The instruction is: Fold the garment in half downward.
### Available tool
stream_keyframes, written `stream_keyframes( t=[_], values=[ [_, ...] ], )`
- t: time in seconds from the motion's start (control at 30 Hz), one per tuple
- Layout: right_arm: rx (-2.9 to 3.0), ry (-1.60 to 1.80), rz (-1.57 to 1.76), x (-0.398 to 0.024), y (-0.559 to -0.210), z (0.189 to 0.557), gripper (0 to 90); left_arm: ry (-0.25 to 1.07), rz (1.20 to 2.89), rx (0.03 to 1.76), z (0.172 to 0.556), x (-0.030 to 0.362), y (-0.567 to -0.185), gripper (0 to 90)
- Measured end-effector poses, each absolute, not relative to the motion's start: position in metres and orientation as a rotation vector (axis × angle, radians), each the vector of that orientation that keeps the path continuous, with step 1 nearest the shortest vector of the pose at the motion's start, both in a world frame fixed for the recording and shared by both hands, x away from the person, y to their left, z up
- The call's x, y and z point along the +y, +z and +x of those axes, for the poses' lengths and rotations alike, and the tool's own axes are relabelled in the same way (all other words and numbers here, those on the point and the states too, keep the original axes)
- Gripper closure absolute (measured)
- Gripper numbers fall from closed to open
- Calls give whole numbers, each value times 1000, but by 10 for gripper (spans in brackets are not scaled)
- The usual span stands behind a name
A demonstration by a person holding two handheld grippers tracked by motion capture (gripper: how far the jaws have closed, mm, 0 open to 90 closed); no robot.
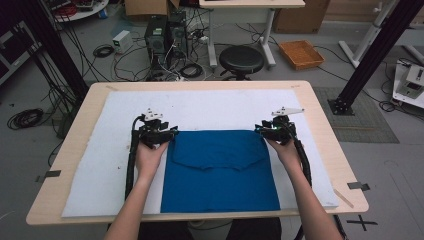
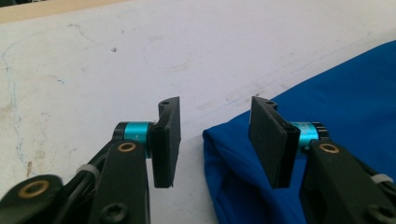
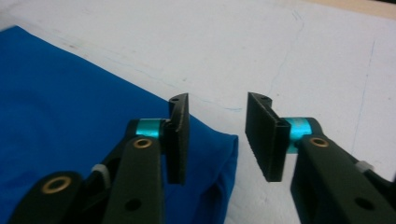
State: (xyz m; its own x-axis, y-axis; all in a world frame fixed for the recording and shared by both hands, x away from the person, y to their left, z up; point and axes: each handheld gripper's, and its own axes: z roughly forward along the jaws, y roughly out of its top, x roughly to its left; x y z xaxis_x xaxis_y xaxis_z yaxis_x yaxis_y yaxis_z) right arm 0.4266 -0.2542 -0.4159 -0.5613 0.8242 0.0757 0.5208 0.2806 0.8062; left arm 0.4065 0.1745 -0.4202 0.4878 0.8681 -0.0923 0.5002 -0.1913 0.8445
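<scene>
Cables, computer towers, a round black stool and an orange tray clutter the grey floor beyond a pale wooden table. White felt-like padding, faintly marked with pen lines and scuffs, covers most of the table top. On it, toward the near edge and centred, lies a folded blue cloth, smooth and roughly square, with a folded flap lying across its upper part.

A person's forearms come in from the near side, each hand holding a black claw at one far corner of the cloth. The left claw stands open, its flat black pads apart; the cloth's corner lies on the padding between and under the pads, neither pad pressing on it. The right claw is likewise open, its pads parted above the cloth's other far corner, which rests loose on the padding beneath its left pad. Nothing is gripped by either claw. Teal metal collars sit behind each pad, and brass-coloured rivets dot the black arms.
</scene>
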Motion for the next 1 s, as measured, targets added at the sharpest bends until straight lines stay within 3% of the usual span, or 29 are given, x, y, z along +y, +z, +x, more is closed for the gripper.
stream_keyframes(
  t=[0.17,0.47,0.67,1.0],
  values=[
    [2165,1238,1206,-258,-402,400,506,462,1769,1115,385,182,-412,474],
    [2140,1283,1280,-268,-410,355,415,326,1785,1117,349,189,-424,503],
    [2163,1310,1332,-266,-421,341,428,292,1830,1147,342,187,-436,609],
    [2177,1247,1350,-262,-432,342,493,285,1877,1161,340,179,-443,704]
  ],
)
